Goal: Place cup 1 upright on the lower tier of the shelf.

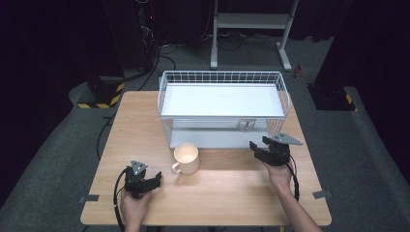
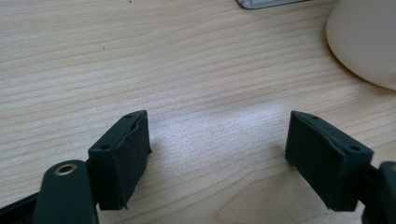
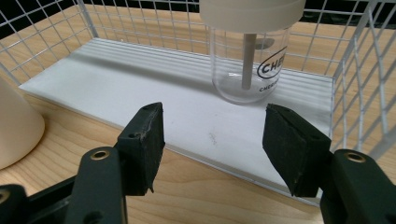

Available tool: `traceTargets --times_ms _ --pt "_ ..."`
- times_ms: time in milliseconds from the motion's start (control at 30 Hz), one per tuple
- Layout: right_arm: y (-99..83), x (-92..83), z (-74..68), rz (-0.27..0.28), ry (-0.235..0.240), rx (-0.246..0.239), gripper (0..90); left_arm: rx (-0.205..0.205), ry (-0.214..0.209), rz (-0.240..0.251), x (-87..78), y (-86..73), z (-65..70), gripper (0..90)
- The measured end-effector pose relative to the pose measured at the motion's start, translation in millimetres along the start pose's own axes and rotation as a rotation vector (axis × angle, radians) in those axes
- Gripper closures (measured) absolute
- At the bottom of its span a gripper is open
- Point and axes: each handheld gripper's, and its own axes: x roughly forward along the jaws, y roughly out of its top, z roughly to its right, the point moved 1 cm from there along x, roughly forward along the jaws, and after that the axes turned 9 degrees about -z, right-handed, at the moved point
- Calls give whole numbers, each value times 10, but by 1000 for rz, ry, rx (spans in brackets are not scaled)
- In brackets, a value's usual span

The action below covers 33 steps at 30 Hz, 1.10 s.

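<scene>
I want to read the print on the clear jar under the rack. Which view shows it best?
The right gripper view: the clear jar stands close ahead on the lower shelf, its black lettering partly legible. In the high view it is a small shape behind the wire.

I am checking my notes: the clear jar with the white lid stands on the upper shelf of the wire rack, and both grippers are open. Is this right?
Not quite. The clear jar stands on the lower shelf of the wire rack, as the right gripper view shows. Both grippers are indeed open.
</scene>
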Motion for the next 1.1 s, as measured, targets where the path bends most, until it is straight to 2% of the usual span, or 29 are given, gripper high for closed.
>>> traceTargets --times_ms 400,1100 --pt "-62 -129 105 23 4 26 385 -2 2 2 2 1 0 221" --pt "-159 -326 205 50 -6 22 370 -1 1 1 1 1 -1 221"
